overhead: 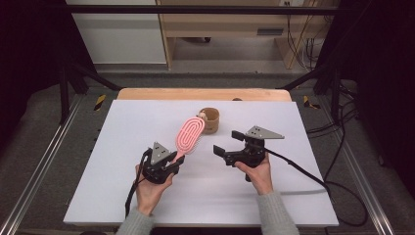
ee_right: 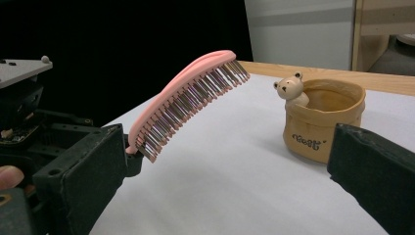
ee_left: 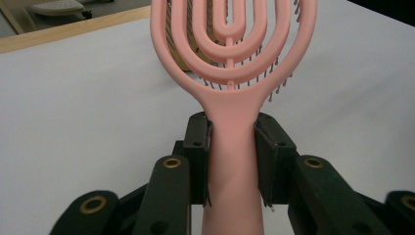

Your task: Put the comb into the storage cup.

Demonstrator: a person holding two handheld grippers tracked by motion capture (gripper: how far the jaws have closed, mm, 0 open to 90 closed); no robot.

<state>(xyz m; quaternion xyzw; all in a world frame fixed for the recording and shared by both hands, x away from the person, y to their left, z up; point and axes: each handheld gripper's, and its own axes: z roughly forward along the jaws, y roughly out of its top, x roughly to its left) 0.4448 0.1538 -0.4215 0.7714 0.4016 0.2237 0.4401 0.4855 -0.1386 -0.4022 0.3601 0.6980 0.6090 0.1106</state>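
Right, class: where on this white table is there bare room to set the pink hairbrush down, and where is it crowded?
Bare white table lies left of the left gripper, and right of the tan bear-faced pot. Crowded: the middle, where the pink oval hairbrush, the pot and the right gripper cluster.

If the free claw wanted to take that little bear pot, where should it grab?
Probably by the rim. The tan pot stands upright and open-topped, so the open right gripper could come from above, one jaw inside the wall, on the side away from the bear figure on its edge.
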